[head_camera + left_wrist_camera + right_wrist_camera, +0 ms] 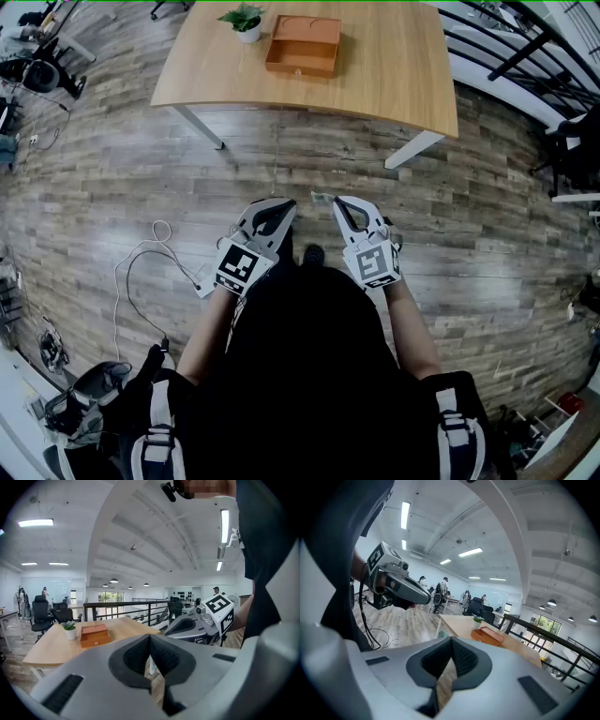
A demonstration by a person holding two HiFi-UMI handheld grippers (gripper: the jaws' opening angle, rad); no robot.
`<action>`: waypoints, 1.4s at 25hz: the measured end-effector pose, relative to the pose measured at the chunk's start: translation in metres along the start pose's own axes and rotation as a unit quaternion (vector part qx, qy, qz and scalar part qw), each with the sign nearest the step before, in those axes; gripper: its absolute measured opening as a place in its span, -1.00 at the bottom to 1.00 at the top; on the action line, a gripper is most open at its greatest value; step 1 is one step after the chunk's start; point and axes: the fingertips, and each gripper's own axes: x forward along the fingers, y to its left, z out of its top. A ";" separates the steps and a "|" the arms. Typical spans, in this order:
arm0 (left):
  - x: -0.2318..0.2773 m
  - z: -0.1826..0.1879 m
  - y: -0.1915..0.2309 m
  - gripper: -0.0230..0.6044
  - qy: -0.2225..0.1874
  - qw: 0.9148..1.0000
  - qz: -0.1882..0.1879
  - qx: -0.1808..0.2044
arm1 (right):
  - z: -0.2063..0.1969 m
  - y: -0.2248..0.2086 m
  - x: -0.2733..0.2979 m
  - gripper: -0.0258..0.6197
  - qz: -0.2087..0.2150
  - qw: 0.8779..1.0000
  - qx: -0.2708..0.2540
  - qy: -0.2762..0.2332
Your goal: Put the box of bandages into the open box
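Wooden table (375, 84) | orange box (302, 45) beside potted plant (246, 21) | white cable (161, 222) on floor (469, 216)

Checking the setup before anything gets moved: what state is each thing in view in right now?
left gripper: shut, nothing between its jaws.
right gripper: shut, empty.
orange box: upright on the table; open or closed not clear from here.
potted plant: upright, beside the orange box.
cable: lying loose on the floor.
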 end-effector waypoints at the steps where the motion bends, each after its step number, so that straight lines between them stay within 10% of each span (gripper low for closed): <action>1: 0.000 0.001 0.000 -0.86 0.001 1.000 -0.001 0.001 | 0.000 0.000 0.000 -0.84 0.001 1.000 0.000 0.000; 35: 0.049 0.003 0.140 -0.87 0.014 0.999 -0.045 -0.014 | 0.039 -0.055 0.127 -0.84 -0.006 0.999 0.015 0.030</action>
